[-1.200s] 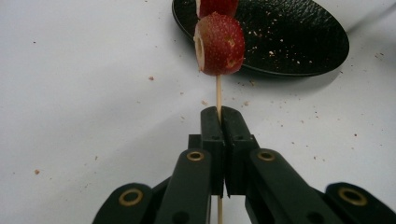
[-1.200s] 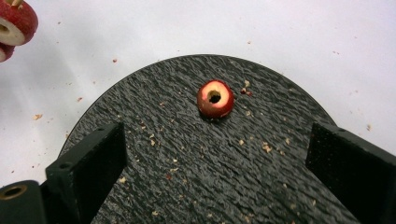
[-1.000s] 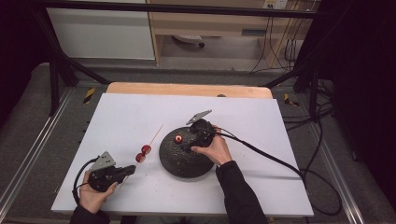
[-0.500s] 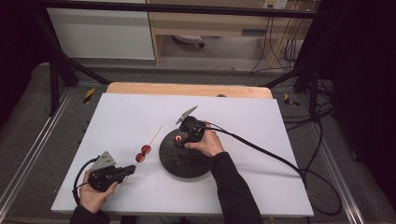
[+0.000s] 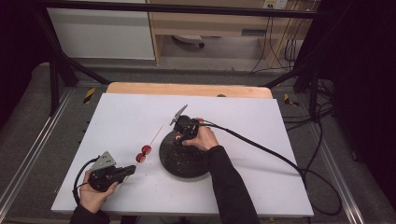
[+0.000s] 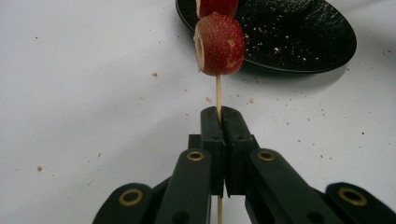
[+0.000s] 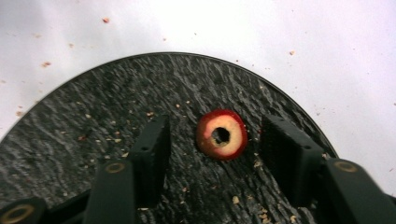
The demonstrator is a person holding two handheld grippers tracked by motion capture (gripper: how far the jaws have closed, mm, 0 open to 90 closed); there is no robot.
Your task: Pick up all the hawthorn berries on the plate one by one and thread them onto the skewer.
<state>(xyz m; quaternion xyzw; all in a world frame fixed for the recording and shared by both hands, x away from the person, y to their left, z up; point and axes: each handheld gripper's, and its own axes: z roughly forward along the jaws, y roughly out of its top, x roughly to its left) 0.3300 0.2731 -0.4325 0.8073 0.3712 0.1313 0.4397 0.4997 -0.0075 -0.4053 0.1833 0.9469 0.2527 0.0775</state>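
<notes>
My left gripper [image 5: 130,170] [image 6: 219,114] rests at the near left of the table, shut on a thin wooden skewer [image 6: 218,95] [image 5: 155,134]. Two red cored fruits [image 5: 143,154] are threaded on the skewer; the nearer fruit [image 6: 219,44] hangs just past the jaw tips. My right gripper [image 5: 179,135] [image 7: 215,122] points down over the far left part of a black round plate [image 5: 184,161] [image 7: 116,107]. A third red cored fruit [image 7: 222,134] lies on the plate between its jaws. Those jaws have just been closing, and a gap shows on each side of the fruit.
The white tabletop [image 5: 261,140] carries small crumbs around the plate. The right gripper's black cable [image 5: 280,161] trails across the table to the right edge. A wooden board edge [image 5: 187,88] runs along the far side.
The right gripper has moved left and a little farther over the plate, and its jaws have narrowed around the fruit there. The left gripper and skewer have stayed still.
</notes>
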